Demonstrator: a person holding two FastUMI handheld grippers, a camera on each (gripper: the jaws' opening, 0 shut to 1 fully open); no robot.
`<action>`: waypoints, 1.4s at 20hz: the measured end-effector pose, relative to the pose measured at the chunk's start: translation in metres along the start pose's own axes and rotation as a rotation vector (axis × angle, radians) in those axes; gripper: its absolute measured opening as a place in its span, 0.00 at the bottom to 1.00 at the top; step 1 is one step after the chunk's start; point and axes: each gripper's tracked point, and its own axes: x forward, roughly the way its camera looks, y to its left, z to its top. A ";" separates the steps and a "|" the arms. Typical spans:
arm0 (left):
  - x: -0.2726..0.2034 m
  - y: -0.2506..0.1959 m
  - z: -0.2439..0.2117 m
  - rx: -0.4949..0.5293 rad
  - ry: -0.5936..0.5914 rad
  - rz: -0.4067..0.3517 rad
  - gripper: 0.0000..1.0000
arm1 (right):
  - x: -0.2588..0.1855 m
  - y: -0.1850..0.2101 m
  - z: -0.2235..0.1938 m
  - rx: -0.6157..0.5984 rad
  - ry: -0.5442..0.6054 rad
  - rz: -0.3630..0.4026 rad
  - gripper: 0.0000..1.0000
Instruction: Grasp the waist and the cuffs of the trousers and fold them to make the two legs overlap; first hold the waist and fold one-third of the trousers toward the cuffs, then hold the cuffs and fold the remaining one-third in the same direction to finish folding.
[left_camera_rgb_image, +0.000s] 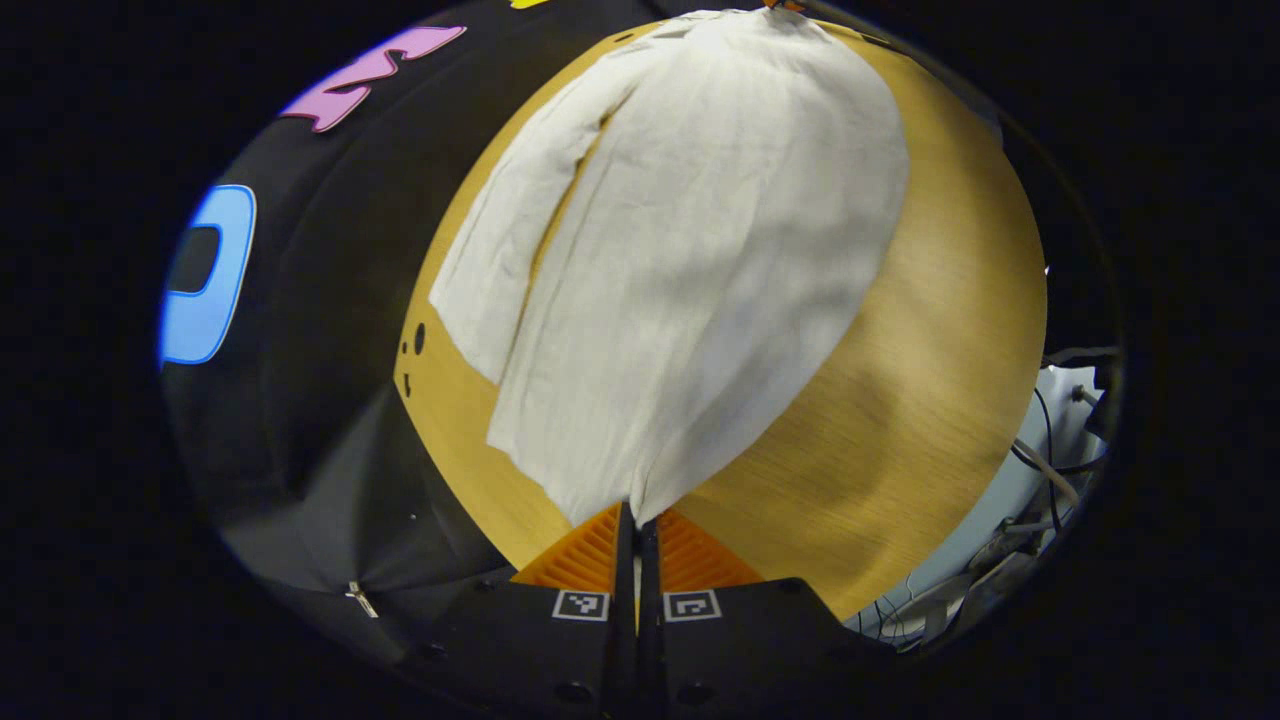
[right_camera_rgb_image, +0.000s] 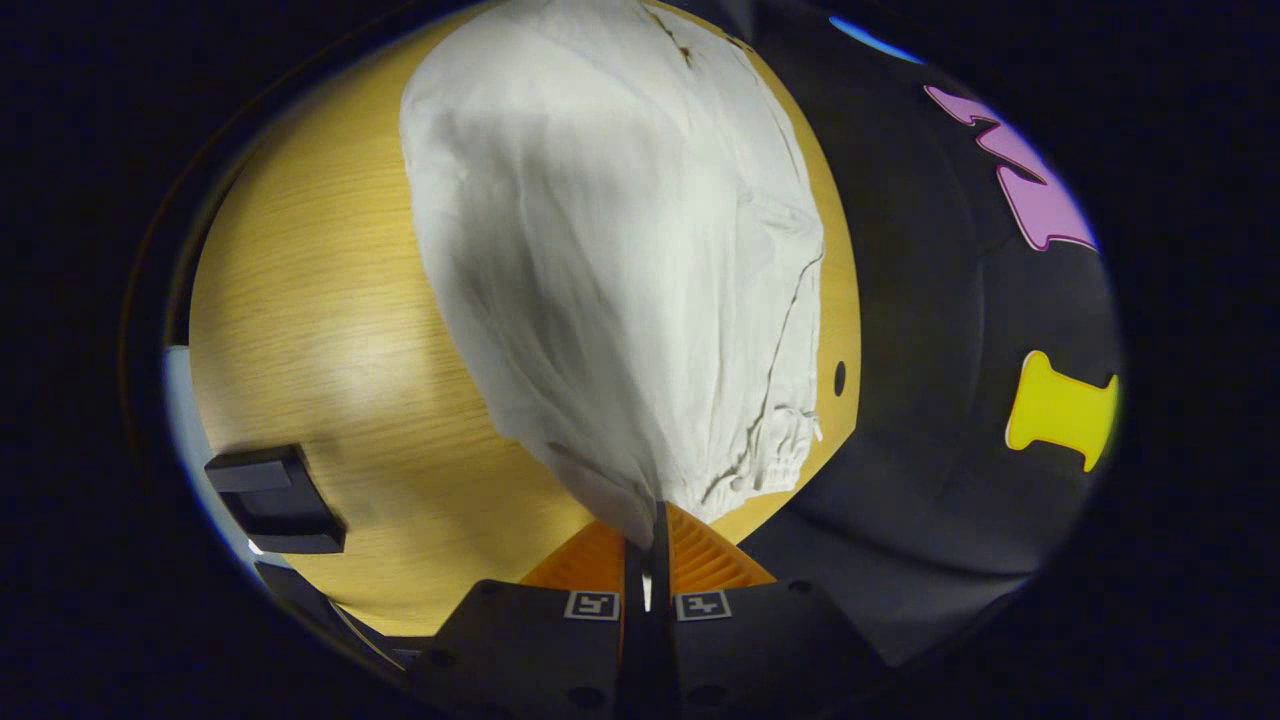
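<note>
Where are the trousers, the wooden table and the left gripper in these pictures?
trousers (left_camera_rgb_image: 700, 250): left gripper view, middle of the cloth.
wooden table (right_camera_rgb_image: 320, 330): right gripper view, bare top beside the cloth.
left gripper (left_camera_rgb_image: 637, 525): left gripper view, between its fingertips.

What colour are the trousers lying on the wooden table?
The trousers are plain off-white with no pattern, seen best in the left gripper view.

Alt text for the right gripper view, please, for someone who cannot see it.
The right gripper is shut on the gathered waist end of pale trousers, lifting the fabric above a wooden table. A small dark box sits at the table's edge.
</note>
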 end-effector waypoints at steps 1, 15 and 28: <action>-0.004 0.011 0.005 -0.014 -0.010 0.017 0.05 | -0.003 -0.011 0.003 0.017 -0.018 -0.025 0.06; 0.007 0.189 0.098 -0.240 -0.136 0.204 0.05 | 0.018 -0.185 0.022 0.467 -0.114 -0.341 0.10; 0.133 0.258 0.152 -0.749 -0.126 0.190 0.06 | 0.116 -0.235 0.030 1.080 -0.096 -0.259 0.06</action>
